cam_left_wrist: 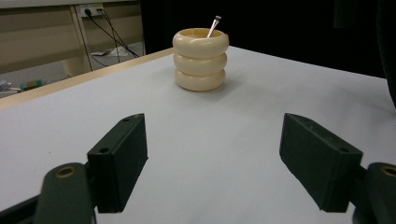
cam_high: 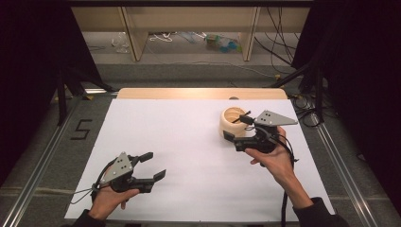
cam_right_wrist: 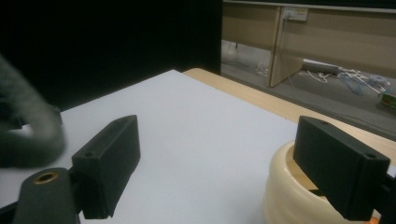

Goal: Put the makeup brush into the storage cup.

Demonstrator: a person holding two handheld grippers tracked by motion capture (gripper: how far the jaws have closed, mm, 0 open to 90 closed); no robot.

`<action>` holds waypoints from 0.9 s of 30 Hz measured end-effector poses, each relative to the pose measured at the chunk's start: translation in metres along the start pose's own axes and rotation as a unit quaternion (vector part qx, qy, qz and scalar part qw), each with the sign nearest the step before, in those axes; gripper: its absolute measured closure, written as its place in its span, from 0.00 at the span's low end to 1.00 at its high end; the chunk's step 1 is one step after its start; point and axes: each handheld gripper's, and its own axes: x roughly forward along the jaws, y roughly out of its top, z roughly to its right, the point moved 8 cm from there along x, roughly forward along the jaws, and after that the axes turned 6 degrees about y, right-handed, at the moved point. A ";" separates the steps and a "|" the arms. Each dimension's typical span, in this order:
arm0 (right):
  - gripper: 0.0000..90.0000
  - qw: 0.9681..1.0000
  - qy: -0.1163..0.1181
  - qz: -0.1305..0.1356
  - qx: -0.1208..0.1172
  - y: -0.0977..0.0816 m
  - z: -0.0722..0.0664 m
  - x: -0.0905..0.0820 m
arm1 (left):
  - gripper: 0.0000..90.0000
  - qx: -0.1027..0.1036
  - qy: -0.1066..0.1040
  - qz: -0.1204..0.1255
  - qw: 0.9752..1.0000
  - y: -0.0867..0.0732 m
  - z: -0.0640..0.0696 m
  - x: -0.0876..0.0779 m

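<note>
Cream ribbed ring-stacked pot [cam_high: 234, 122] holding a thin brush [cam_left_wrist: 214, 26], right of centre on white counter [cam_high: 189, 156]; right tongs [cam_high: 235, 131] released beside it, left tongs [cam_high: 153, 165] released lower left; best withdrawn gently, avoiding rim

right hand-held gripper [cam_high: 236, 134] held just beside the cream ringed cup [cam_high: 233, 121], jaws apart, nothing between them. a thin dark stick [cam_high: 241, 117] leans inside the cup. left hand-held gripper [cam_high: 156, 165] sits well apart from it, jaws apart and empty, over the white table [cam_high: 175, 137].
</note>
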 end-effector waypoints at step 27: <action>0.18 1.000 0.015 0.009 0.009 -0.035 -0.017 -0.008 | 0.26 0.008 0.001 0.002 1.000 0.001 0.000 -0.001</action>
